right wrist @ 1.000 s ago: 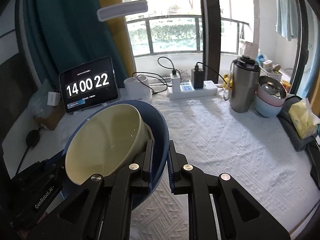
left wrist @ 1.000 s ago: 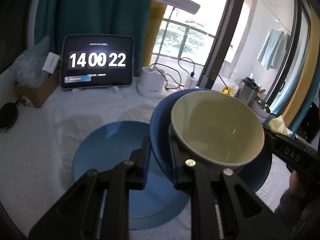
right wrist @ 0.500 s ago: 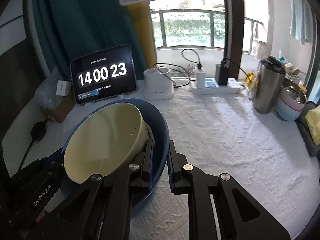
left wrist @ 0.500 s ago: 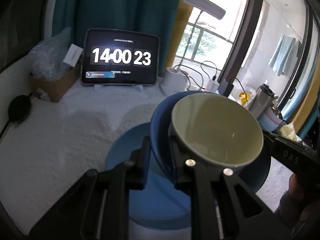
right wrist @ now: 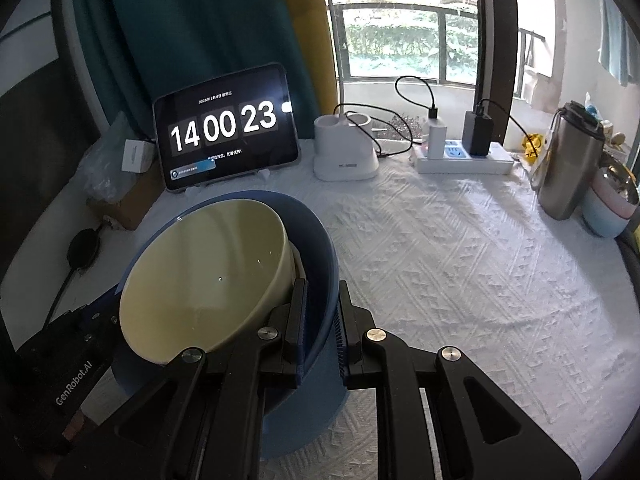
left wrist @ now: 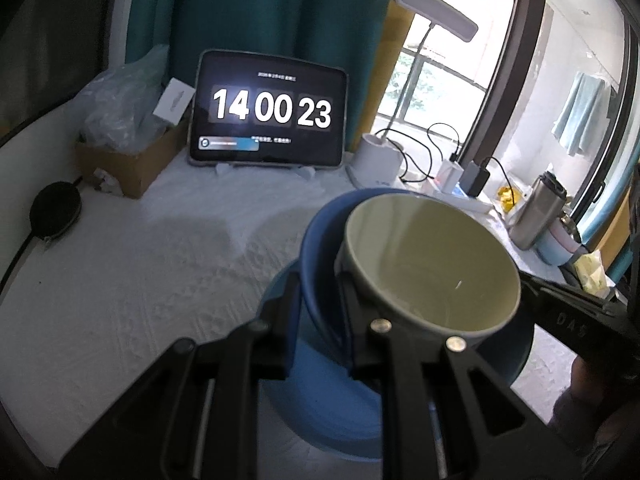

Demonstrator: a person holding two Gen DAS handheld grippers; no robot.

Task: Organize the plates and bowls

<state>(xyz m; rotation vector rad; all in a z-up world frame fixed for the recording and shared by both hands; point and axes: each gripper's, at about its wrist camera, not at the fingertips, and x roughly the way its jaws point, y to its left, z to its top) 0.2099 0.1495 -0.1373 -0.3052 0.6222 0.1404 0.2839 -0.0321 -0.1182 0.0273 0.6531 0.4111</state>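
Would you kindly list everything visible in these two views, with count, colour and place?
blue bowl: 1, blue, pinched at opposite rims by both claws
cream bowl: 1, cream, nested inside it
blue plate: 1, blue, on the cloth beneath
tablet clock: 1, black, rear left
lamp base: 1, white, beside the tablet
power strip: 1, white, by the window
steel flask: 1, silver, far right
left claw: 1, black, shut on the rim
right claw: 1, black, likewise

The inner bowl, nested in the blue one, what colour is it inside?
Pale cream-yellow; the inner bowl shows best in the right wrist view.
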